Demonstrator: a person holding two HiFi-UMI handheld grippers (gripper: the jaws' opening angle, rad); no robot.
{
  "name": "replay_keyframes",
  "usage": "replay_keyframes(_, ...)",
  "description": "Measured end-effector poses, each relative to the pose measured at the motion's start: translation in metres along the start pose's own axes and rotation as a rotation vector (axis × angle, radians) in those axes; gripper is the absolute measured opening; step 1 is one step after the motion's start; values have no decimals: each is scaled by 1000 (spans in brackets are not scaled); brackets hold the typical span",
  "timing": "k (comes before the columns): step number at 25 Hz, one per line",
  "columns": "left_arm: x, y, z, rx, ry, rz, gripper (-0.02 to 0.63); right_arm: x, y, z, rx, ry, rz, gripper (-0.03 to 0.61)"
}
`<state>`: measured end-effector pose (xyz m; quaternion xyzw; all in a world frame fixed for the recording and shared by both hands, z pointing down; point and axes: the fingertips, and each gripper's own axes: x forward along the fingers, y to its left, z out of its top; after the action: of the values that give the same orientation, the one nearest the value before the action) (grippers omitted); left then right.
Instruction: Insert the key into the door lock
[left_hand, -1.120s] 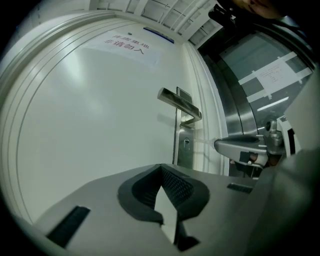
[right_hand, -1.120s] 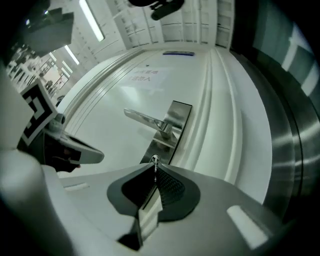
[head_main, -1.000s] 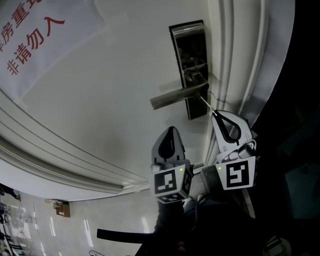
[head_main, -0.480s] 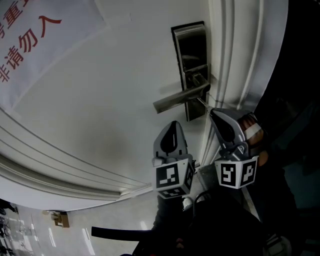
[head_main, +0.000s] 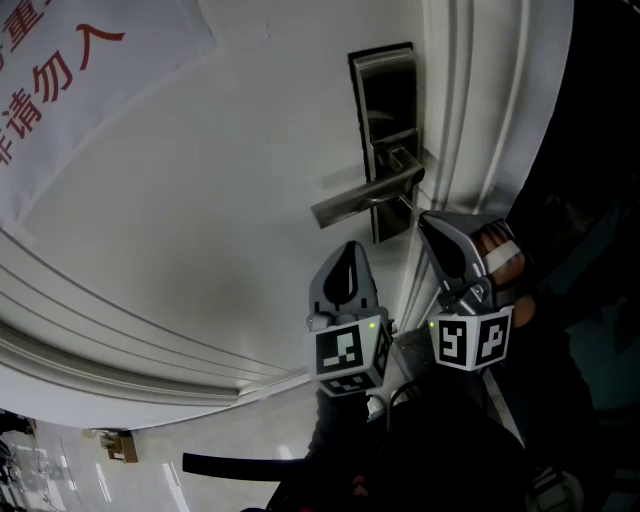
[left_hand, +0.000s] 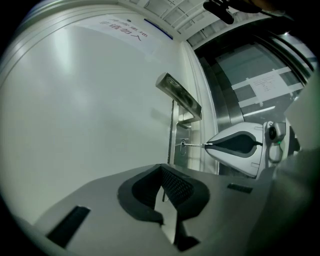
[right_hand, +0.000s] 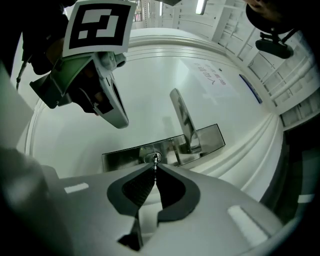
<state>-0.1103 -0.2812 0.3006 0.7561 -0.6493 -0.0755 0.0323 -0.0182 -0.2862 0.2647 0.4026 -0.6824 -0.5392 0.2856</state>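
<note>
White door (head_main: 200, 200) with a red-lettered paper sign (head_main: 60, 60) at upper left. A steel lock plate (head_main: 385, 100) sits near the door edge, with the lever handle (head_main: 365, 198) sticking out to the left. The right tool (head_main: 428, 220) is clamped on the key (right_hand: 155, 165), and the key tip is in the keyhole (right_hand: 151, 158) below the lever. The left tool (head_main: 347, 250) has its jaws together and holds nothing. It sits just left of the right tool, off the door and near the lever end.

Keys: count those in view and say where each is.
1. The key is pinched in the right gripper, its tip at the keyhole of the lock plate. The left gripper holds none.
</note>
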Motion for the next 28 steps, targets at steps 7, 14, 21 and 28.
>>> replay_keyframes(7,1,3,-6,2,24,-5,2,4,-1,1,-18,12,-1,12)
replay_keyframes(14,2,4,-7,2,26,-18,2,5,0,2,-34,24,-8,12)
replay_keyframes(21,1,5,-6,4,26,-25,2,6,0,2,-111,51,-22,12)
replay_keyframes(28,3,5,-4,-5,30,-38,2,8,1,3,-175,68,-30,12)
